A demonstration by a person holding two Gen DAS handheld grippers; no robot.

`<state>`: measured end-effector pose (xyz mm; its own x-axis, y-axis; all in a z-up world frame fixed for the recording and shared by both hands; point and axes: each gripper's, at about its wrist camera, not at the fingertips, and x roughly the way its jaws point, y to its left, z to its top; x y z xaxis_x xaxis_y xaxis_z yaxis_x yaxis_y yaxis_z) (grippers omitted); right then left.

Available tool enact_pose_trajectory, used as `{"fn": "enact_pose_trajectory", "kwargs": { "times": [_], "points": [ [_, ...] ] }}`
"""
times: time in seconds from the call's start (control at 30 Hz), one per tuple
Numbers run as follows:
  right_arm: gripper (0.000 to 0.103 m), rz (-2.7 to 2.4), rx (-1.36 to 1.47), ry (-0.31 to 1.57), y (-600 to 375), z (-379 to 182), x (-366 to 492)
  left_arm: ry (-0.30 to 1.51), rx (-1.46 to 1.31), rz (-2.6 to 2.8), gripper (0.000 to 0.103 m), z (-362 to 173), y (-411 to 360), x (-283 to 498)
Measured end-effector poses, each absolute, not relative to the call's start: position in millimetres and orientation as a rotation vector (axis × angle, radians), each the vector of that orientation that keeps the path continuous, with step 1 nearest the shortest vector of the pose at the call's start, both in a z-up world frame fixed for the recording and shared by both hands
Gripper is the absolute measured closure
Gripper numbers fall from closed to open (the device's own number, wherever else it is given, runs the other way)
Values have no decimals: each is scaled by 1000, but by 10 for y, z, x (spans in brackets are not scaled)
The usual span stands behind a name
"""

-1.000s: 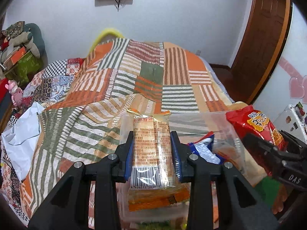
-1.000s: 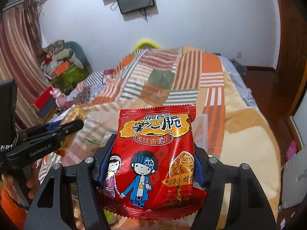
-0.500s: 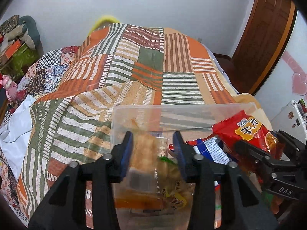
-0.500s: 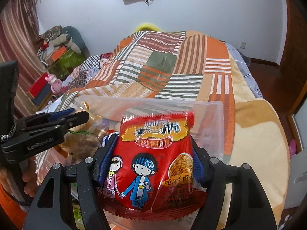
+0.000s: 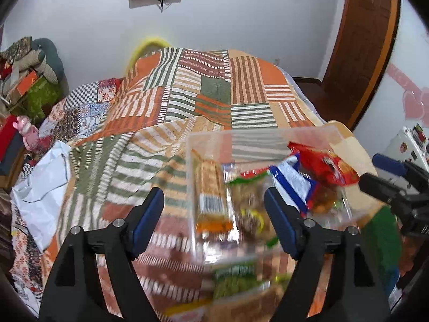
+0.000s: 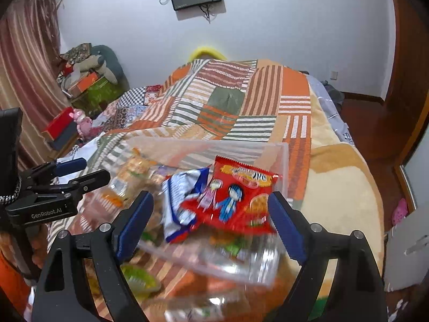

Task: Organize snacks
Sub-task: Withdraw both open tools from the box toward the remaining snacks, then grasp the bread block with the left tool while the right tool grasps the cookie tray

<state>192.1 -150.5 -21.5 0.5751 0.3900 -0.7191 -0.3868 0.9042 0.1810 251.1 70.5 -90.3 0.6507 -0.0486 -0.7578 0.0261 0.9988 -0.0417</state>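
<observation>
Left wrist view: left gripper (image 5: 214, 212) spread wide, jaws just opened, gripping nothing.
Biscuit pack (image 5: 210, 187): lying loose in clear bin (image 5: 241, 134) on striped bedspread (image 5: 187, 94).
Right gripper (image 6: 209, 214): jaws just opened, released.
Red snack bag (image 6: 236, 198): resting in bin, beside blue-white packet (image 6: 182, 198).

I see the clear bin (image 6: 278, 158) sitting on the quilted bed (image 6: 241, 107), the noodle packet (image 6: 241, 198) inside at its right, the foil packet (image 6: 182, 201) just left of it, the biscuit pack (image 5: 211, 187) leftmost.
</observation>
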Motion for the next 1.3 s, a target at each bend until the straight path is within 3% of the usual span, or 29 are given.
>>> {"fn": "enact_pose_trajectory", "kwargs": {
  "times": [0.27,0.67,1.03,1.1,1.17,1.3],
  "points": [
    [6,493,-21,819,-1538,-133,1313,858,-37,-51,18,-823,789,1834],
    [6,561,-31,963,-1314,-573,732,912,-48,-49,16,-1025,847,1042],
    [6,616,-154,1114,-915,-1123,508,956,-65,-58,16,-1258,827,846],
    [7,621,-147,1092,-935,-1107,518,959,-66,-64,16,-1278,801,863],
    [20,640,-128,1083,-973,-1075,534,962,-64,-71,16,-1298,768,898],
    [22,625,-108,1060,-1124,-1025,539,974,-69,-90,16,-1349,679,1026]
  ]
}}
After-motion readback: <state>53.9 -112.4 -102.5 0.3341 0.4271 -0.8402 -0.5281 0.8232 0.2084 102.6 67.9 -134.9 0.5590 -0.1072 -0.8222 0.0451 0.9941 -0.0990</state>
